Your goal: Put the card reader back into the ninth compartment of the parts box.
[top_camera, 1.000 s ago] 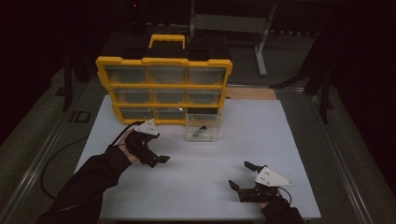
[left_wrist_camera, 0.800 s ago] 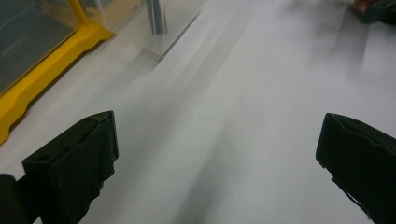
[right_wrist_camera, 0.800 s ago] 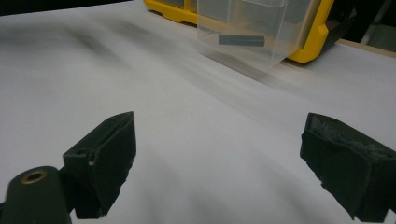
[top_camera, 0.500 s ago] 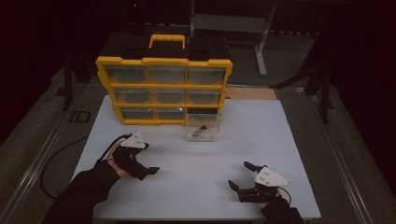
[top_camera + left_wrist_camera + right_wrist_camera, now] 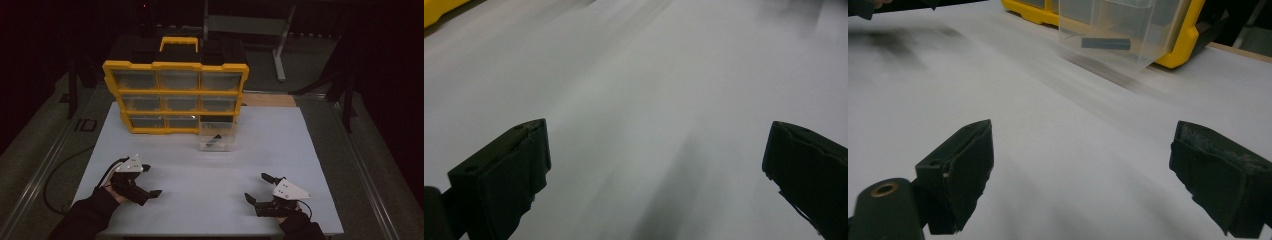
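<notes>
A yellow organizer [image 5: 175, 95] with several clear drawers stands at the back of the white table [image 5: 300, 145]. One clear drawer [image 5: 216, 134] sits pulled out at its lower right, with a small dark piece [image 5: 216, 140] inside. The right gripper view shows that drawer [image 5: 1138, 30] and the dark piece [image 5: 1105, 44] ahead. My left gripper [image 5: 152, 180] rests near the front left of the table, open and empty. Its jaws stand wide apart over bare table in the left gripper view [image 5: 656, 150]. My right gripper [image 5: 255, 187] lies at the front right, also open and empty [image 5: 1083, 150].
A black cable [image 5: 65, 170] trails off the table's left edge from the left gripper. A wooden strip [image 5: 267, 100] lies behind the table at the right of the organizer. Dark floor and metal frame legs [image 5: 280, 60] surround the table.
My left gripper has drawn back from near the organizer toward the front left of the table. The right gripper has stayed in place.
</notes>
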{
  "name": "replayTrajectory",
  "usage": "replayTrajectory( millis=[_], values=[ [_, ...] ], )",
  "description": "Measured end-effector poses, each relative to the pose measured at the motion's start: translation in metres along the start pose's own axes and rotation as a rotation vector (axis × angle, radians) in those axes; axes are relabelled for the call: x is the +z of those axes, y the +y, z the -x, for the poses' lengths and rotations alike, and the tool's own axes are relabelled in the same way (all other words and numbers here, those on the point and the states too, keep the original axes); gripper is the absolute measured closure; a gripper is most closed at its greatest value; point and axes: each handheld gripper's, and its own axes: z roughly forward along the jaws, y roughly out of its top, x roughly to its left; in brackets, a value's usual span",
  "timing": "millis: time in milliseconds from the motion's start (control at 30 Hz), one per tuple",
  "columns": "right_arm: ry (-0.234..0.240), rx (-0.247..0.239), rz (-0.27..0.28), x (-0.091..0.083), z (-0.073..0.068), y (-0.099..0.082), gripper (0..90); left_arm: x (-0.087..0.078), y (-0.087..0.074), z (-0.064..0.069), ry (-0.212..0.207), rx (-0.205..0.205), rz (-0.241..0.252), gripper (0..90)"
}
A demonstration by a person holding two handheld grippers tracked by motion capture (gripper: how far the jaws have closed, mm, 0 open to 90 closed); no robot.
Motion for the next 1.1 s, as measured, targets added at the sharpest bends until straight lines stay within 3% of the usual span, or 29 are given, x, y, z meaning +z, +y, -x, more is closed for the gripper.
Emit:
replayTrajectory(
  millis=[133, 267, 333, 433, 600, 833, 1100],
  values=[
    [-0.004, -0.006, -0.002, 0.000, -0.001, 0.000, 10.6, -0.001, -0.010, 0.004, 0.017, -0.005, 0.006, 0.5],
    [-0.003, -0.005, -0.001, 0.000, -0.001, 0.000, 10.6, -0.004, -0.017, 0.005, 0.004, -0.026, 0.019, 0.5],
    [-0.003, -0.005, -0.002, 0.000, 0.000, 0.000, 10.6, -0.007, -0.019, 0.004, 0.031, -0.029, 0.029, 0.5],
    [-0.004, -0.008, -0.002, 0.000, -0.001, 0.000, 10.6, -0.011, -0.023, 0.005, 0.043, -0.041, 0.050, 0.5],
    [-0.004, -0.007, -0.003, 0.000, -0.001, 0.000, 10.6, -0.008, -0.029, 0.006, 0.054, -0.056, 0.047, 0.5],
    [-0.007, -0.008, -0.007, 0.000, -0.001, 0.001, 10.6, -0.004, -0.029, 0.012, 0.090, -0.038, 0.045, 0.5],
    [-0.005, -0.015, -0.009, 0.001, -0.001, 0.001, 10.6, -0.002, -0.034, 0.009, 0.078, -0.054, 0.044, 0.5]
  ],
)
